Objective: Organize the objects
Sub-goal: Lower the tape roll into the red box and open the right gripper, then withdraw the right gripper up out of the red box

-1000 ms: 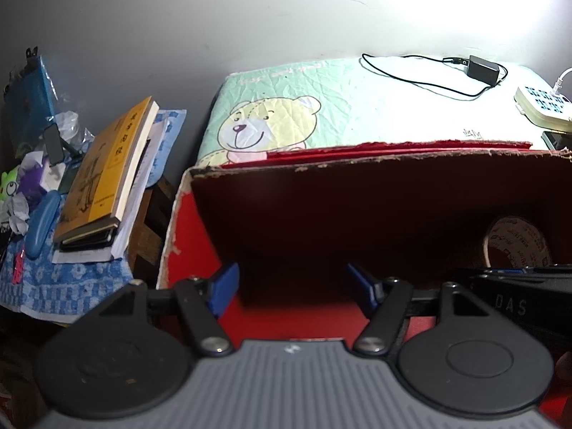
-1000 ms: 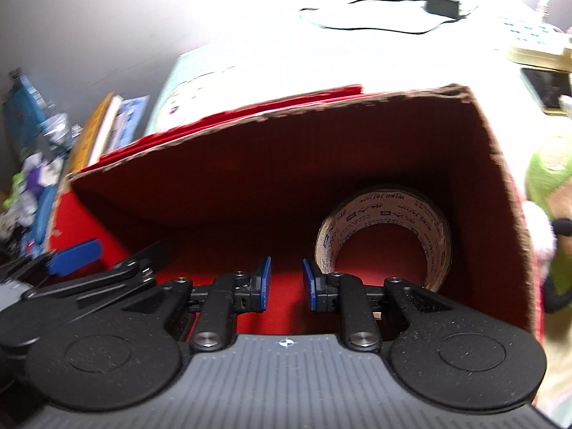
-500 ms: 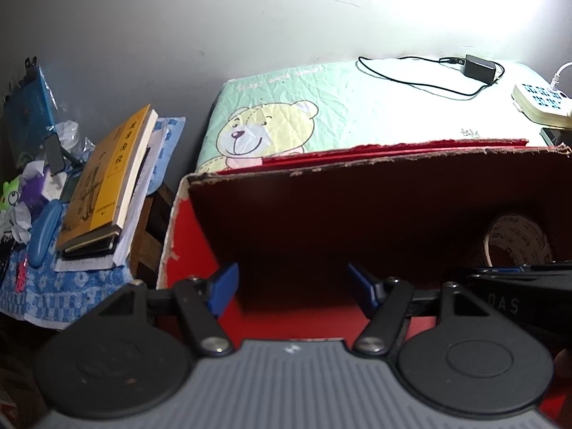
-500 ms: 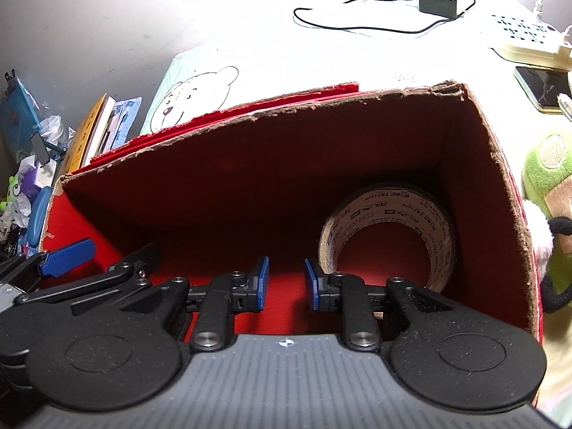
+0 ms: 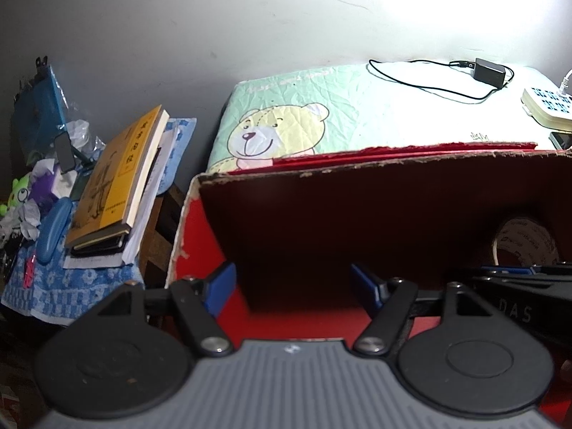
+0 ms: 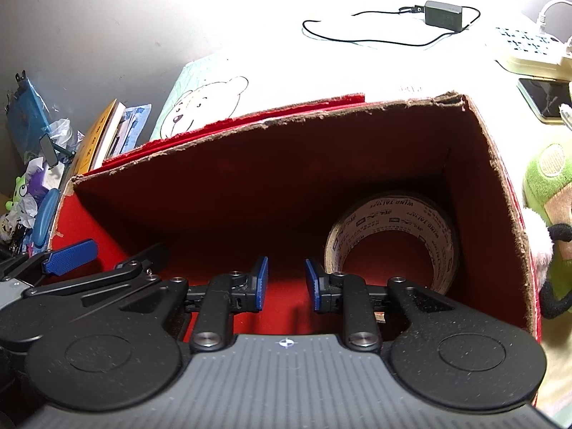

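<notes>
A red cardboard box (image 5: 357, 168) stands open-topped on the bed, and both grippers point down into it. A roll of printed tape (image 6: 393, 214) stands on edge in the box's right far corner, also seen as the tape roll (image 5: 525, 236). My left gripper (image 5: 291, 280) hangs over the box's left half, its jaws opening wide with nothing between them. My right gripper (image 6: 286, 275) is just left of the tape, its jaws a small gap apart and holding nothing. The left gripper's blue pad (image 6: 69, 252) shows at the left.
Left of the box a stack of books (image 5: 114, 186) lies on a blue cloth among small clutter. Behind the box are a bear-print quilt (image 5: 279, 132), a black charger with cable (image 5: 489, 71), a power strip (image 5: 547, 103) and a phone (image 6: 543, 98). A green plush toy (image 6: 547, 178) sits at the right.
Both pairs of jaws have spread a little wider. Neither hand has shifted, and the tape roll has stayed in its corner.
</notes>
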